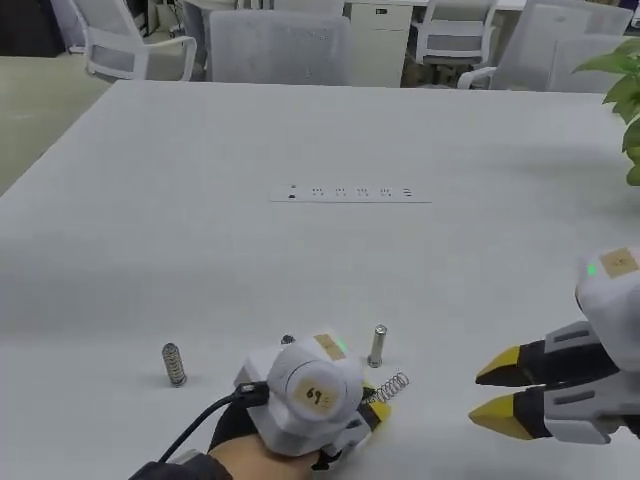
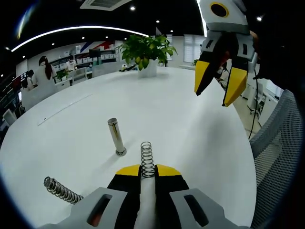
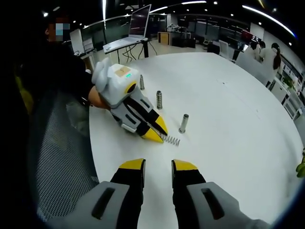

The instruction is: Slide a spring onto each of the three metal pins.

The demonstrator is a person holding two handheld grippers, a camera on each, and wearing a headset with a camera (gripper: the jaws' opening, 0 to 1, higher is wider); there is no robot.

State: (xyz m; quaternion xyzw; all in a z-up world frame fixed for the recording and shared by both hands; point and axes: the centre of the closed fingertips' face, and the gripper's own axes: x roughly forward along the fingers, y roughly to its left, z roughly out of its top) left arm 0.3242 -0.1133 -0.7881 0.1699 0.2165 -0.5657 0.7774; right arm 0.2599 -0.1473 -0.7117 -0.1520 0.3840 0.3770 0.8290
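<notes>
On the worktop (image 1: pixel 300 130): two sprung pins (image 3: pixel 159 99), one bare pin (image 3: pixel 184 123). Left tongs (image 2: pixel 147 168) clamp the third spring (image 2: pixel 147 152); right tongs (image 3: pixel 158 164) stand apart.

Your left gripper (image 2: pixel 147 170) has yellow tips on black fingers and a pale grey-white body. It carries a tan label (image 1: pixel 317 397) marked in dark ink, with a small green light beside it. Your right gripper (image 1: pixel 478 398) wears the same yellow, black and white scheme. The spring (image 2: pixel 147 160) is bright silver, a pattern of fine coils. The bare pin (image 1: pixel 378 345) is polished silver-grey. The table (image 1: pixel 300 130) is plain matte white. The plant (image 1: pixel 628 90) is leafy green, and the chairs (image 1: pixel 280 45) are light grey mesh.
</notes>
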